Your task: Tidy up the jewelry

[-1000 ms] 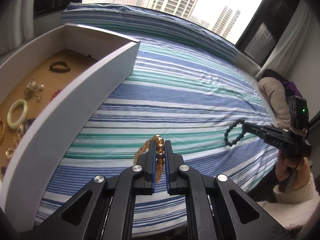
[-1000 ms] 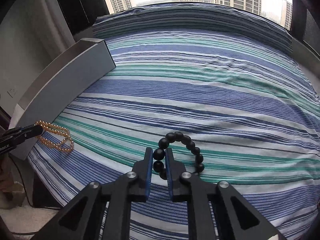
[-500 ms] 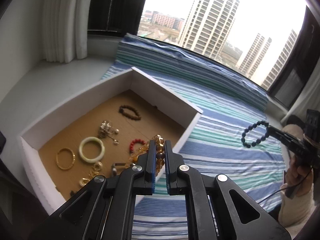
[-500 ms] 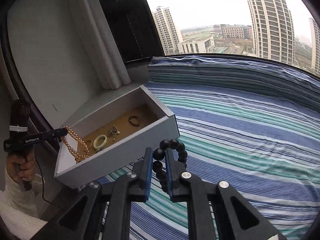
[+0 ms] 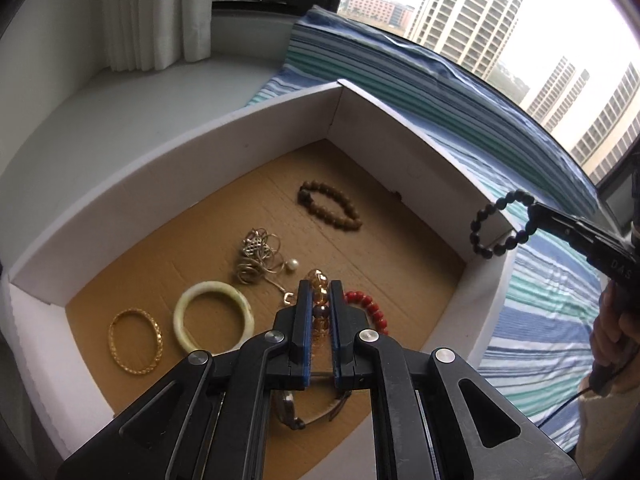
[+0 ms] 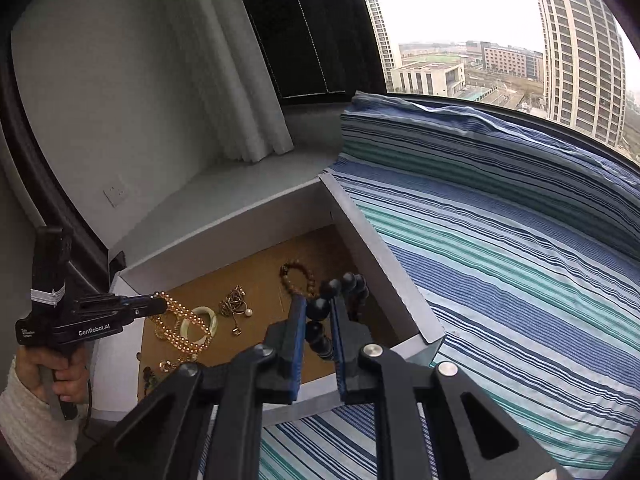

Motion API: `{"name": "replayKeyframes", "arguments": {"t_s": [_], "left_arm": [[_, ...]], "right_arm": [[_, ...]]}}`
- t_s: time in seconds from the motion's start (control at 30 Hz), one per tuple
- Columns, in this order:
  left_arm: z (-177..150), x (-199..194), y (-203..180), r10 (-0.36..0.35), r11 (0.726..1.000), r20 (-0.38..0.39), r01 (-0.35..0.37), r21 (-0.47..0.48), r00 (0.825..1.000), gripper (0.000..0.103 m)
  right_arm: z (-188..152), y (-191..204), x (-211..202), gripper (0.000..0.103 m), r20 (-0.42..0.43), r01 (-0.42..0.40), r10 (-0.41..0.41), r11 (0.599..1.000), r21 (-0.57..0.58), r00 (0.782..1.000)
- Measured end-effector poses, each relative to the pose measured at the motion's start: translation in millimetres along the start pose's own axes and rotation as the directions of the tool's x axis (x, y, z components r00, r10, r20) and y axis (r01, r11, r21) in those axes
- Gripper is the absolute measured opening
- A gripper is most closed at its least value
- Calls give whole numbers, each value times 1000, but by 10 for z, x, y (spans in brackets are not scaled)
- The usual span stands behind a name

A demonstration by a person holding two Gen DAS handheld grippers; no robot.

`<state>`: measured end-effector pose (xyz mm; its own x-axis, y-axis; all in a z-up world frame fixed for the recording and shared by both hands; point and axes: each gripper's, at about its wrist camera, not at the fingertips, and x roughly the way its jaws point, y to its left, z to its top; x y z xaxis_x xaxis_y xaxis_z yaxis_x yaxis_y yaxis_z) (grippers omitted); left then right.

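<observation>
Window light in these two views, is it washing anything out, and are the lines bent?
Left wrist view: sky blown white, towers lean, box walls bow, its inside evenly lit. Right wrist view: sky paler but readable, bedspread stripes curve, corners dark.

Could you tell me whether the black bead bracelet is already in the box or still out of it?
Out: the black bead bracelet hangs clamped in the right hand-held gripper above the box rim.

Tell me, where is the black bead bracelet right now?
The black bead bracelet is pinched in the right claw, hanging in the air above the white box's right-hand wall, as the left wrist view shows.
</observation>
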<state>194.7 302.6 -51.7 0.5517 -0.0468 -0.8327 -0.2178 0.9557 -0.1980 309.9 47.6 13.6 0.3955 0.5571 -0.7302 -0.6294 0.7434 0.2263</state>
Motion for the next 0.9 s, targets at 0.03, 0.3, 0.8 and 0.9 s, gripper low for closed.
{"name": "replayKeyframes", "arguments": {"t_s": [0.03,0.3,0.8,0.9], "left_arm": [[-5,55,-12,11,1000,-2,-11,6,1000,6],[-145,-467,-91,177,984,190,-175,-29,966,90],[-851,-1281,-385,523,850,294,-460,-257,800,102],[-908,-1305,-368,562,824,251,-506,-256,788,102]], "right_arm": [[2,5,150,13,-27,7,-7,1000,-3,1000],[79,125,293,55,-20,19,-19,999,39,1000],[-331,856,-224,83,20,137,-136,978,-157,991],[-387,976,-263,83,13,134,-134,973,-186,991]]}}
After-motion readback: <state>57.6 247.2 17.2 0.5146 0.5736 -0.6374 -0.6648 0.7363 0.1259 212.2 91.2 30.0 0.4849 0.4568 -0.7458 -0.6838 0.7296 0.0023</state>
